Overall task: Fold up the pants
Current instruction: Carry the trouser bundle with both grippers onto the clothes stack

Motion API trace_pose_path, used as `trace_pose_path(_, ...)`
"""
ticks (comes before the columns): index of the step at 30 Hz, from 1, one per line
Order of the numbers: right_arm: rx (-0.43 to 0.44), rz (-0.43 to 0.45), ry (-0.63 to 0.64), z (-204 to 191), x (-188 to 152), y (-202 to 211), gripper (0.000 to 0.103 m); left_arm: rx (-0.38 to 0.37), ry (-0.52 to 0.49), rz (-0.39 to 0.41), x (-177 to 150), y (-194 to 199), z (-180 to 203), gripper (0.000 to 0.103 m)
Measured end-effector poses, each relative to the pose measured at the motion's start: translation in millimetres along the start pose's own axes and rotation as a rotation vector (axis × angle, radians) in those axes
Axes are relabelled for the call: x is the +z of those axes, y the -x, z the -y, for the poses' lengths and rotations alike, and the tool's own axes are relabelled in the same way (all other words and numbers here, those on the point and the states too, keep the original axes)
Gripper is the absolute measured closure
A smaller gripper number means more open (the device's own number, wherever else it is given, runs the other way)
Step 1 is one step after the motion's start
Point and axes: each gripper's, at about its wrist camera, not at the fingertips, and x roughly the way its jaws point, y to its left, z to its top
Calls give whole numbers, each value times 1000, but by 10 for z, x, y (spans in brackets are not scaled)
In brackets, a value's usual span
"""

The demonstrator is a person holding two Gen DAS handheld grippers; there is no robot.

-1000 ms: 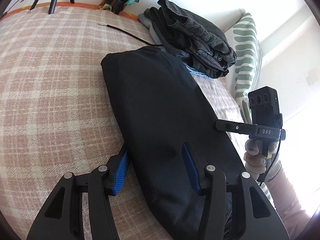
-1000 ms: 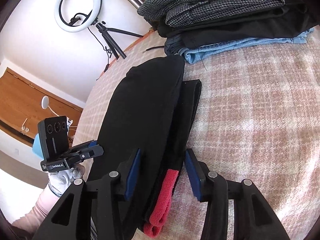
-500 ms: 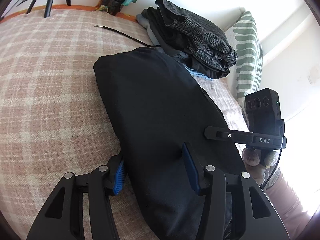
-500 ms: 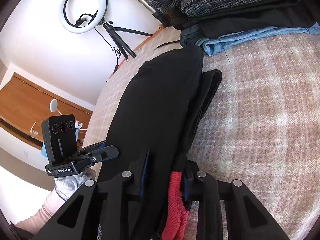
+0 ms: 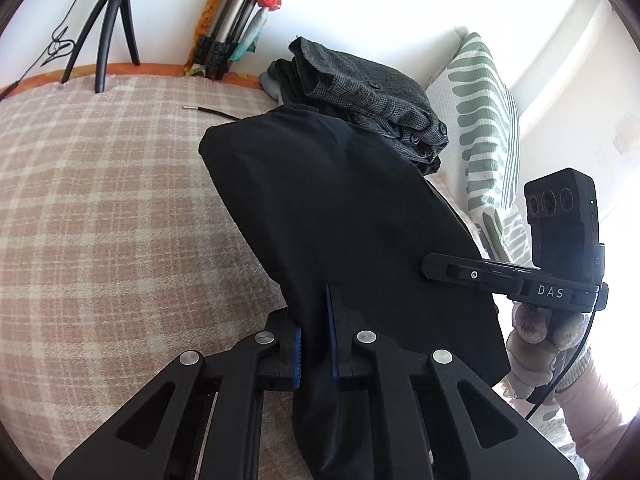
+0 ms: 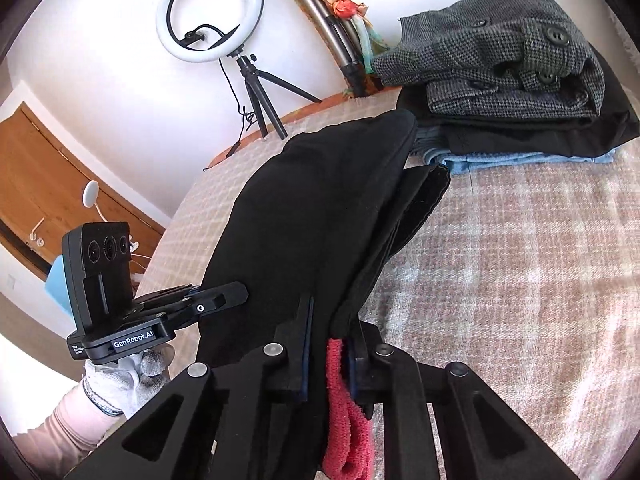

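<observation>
The black pants lie folded lengthwise on the plaid blanket, their near end raised. My left gripper is shut on the near left edge of the pants. My right gripper is shut on the near right edge of the pants, pinching the black cloth together with its red waistband lining. Each view shows the other gripper at the side: the right one in the left wrist view and the left one in the right wrist view.
A stack of folded clothes, grey tweed on top and blue denim at the bottom, sits just beyond the pants. A green-striped pillow stands at the right. A ring light on a tripod stands at the bed's far edge.
Both grippers closed from open onto the near end of the pants and lifted it off the blanket.
</observation>
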Motion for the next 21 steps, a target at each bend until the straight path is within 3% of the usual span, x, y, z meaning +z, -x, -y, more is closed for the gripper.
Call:
trace_pose_path(5, -20, 79, 44, -178, 187, 304, 92, -14, -54, 48, 262, 166, 193, 95)
trace_pose_path(12, -59, 194, 90, -287, 636, 733, 92, -12, -118, 129, 865, 263, 534, 95)
trace_pose_path(21, -117, 316, 76, -66, 1508, 1147, 92, -9, -203, 188, 1814, 81, 1019, 95)
